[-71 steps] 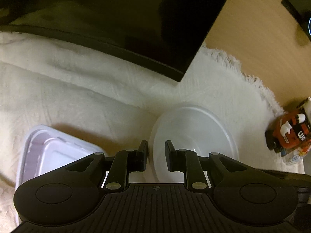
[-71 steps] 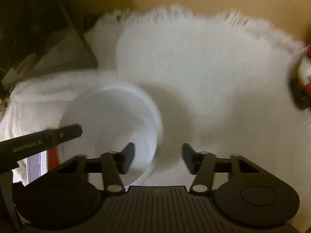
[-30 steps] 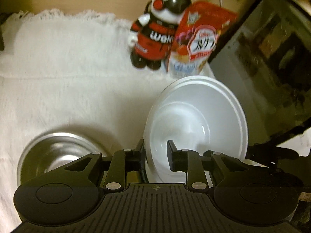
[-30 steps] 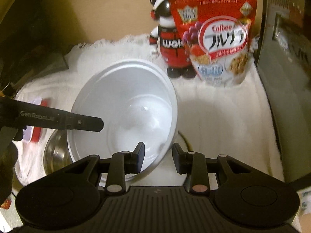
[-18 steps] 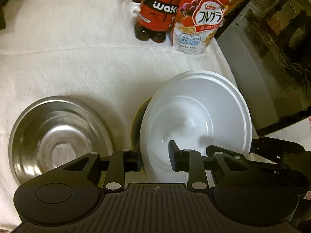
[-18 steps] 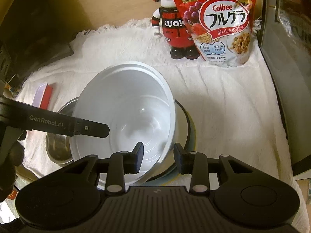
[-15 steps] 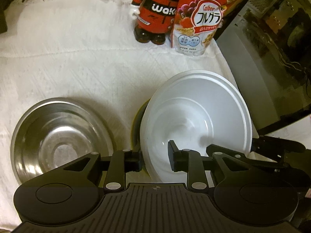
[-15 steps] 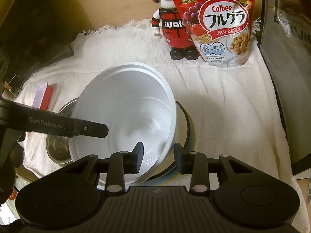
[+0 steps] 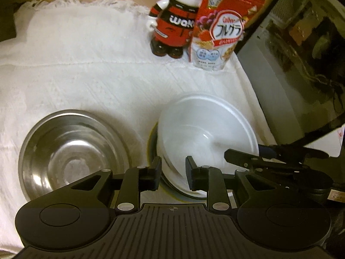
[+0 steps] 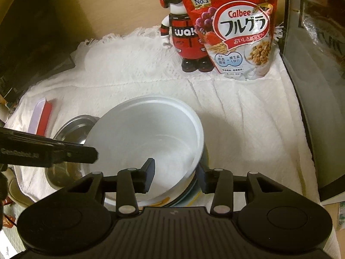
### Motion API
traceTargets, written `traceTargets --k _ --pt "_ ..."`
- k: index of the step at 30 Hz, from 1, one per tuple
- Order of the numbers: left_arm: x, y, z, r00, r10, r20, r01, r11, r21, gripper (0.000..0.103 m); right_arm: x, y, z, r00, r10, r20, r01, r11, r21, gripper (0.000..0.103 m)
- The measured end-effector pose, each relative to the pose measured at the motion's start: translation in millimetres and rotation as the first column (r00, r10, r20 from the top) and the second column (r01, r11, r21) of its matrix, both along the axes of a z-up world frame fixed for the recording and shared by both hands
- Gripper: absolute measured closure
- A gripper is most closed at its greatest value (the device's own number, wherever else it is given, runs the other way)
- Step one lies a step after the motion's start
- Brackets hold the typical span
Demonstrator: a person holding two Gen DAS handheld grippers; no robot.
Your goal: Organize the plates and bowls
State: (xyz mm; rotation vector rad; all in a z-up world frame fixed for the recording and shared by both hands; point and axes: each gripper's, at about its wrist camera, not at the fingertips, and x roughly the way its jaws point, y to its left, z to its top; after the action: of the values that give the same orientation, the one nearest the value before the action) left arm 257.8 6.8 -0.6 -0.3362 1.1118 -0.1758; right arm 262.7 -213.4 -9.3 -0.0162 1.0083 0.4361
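The white bowl point(image 10: 144, 140) sits on a plate point(image 10: 189, 194) near the front of the white cloth point(image 10: 237, 112), its rim tilted a little. The plate shows only as a yellowish edge under the bowl. The right gripper point(image 10: 175, 177) straddles the bowl's near right rim, one finger inside and one outside; its jaws are opening and the pads stand clear of the wall. The left gripper point(image 9: 172, 171) has the bowl's near left rim between its fingers, and the jaws are closing on it with a narrow gap; whether the pads press, I cannot tell. Just left of the bowl lies a steel bowl point(image 9: 71, 151), upright and apart from the plate. At the back stand a toy figure point(image 10: 183, 34) and a cereal bag point(image 10: 235, 30), touching each other.
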Motion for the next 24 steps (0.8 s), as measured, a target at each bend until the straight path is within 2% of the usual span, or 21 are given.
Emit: traceTargets --k 5,12,14,18,19,22,24 --pt "-1 17 -1 0.999 0.05 0.006 -0.049 0.998 -0.037 0.077 5 -2 -1 1.0 -0.023 -0.007 0.023 1.0 -0.003 0.056" --pt "2 43 -10 0.992 0.128 -0.016 -0.128 0.992 -0.015 0.077 9 -5 -5 0.998 -0.062 -0.019 0.062 0.998 0.001 0.052" --pt "4 49 -12 0.991 0.132 -0.022 -0.133 0.99 -0.05 0.077 12 -7 -7 0.997 -0.073 -0.031 0.073 0.997 0.004 0.052" --pt "6 52 -9 0.993 0.115 -0.013 -0.115 0.972 -0.204 0.077 17 -12 -18 0.993 -0.102 -0.063 0.102 0.995 -0.002 0.052" --pt "7 49 -7 0.995 0.105 -0.002 -0.103 0.973 -0.204 0.076 18 -13 -21 0.991 -0.113 -0.071 0.112 0.994 -0.009 0.052" --pt "12 35 -4 0.998 0.058 0.019 -0.056 0.993 -0.1 0.076 21 -15 -30 0.986 -0.126 -0.108 0.126 0.992 -0.011 0.052" --pt "17 28 -6 0.999 0.034 0.012 -0.033 0.997 -0.065 0.074 22 -16 -34 0.984 -0.126 -0.125 0.127 0.992 0.0 0.052"
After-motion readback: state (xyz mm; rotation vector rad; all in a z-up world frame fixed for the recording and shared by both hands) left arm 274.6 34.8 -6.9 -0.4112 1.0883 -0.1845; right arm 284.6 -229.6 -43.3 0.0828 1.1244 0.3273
